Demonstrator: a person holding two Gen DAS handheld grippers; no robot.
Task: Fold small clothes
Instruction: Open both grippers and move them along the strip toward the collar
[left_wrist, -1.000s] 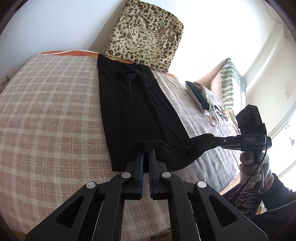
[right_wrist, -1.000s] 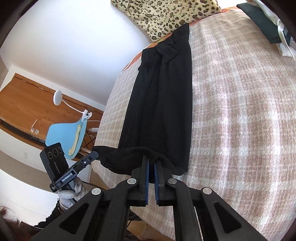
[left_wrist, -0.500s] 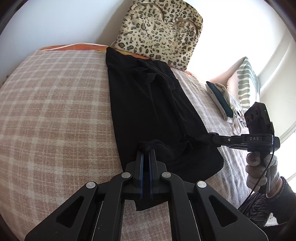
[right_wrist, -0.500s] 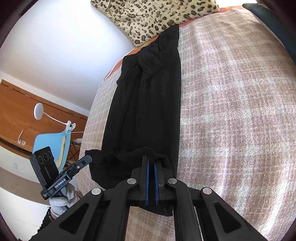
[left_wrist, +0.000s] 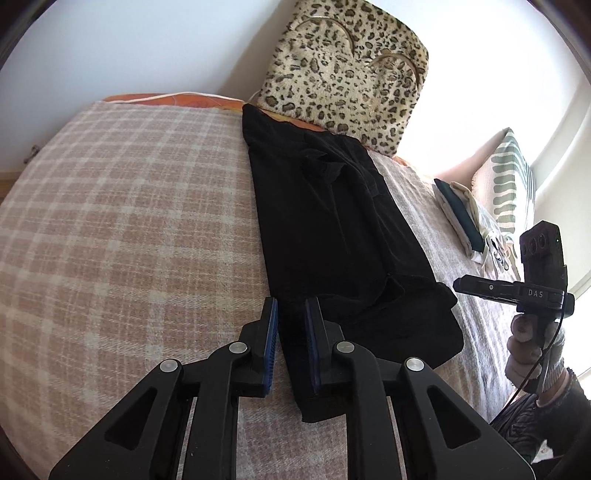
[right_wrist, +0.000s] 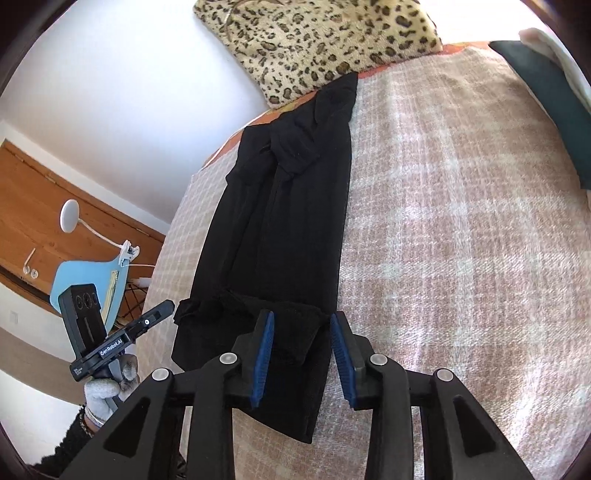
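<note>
A long black garment (left_wrist: 332, 229) lies flat on the checked bed cover, running away from me, with its near end folded back on itself. It also shows in the right wrist view (right_wrist: 280, 229). My left gripper (left_wrist: 291, 310) is open, its jaws either side of the garment's near left edge. My right gripper (right_wrist: 301, 325) is open over the folded near end (right_wrist: 295, 328). Each gripper shows in the other's view, the right (left_wrist: 480, 286) beside the garment's right corner, the left (right_wrist: 159, 314) beside its left corner.
The pink checked bed cover (left_wrist: 129, 221) spans the bed. A leopard-print cushion (left_wrist: 347, 70) leans on the wall at the far end. Folded clothes (left_wrist: 465, 218) and a green striped pillow (left_wrist: 509, 184) lie at the right. A blue chair (right_wrist: 88, 280) stands left of the bed.
Both grippers carried the garment's near end forward over itself, laid it down, then opened and let go. The fold now rests on the garment.
</note>
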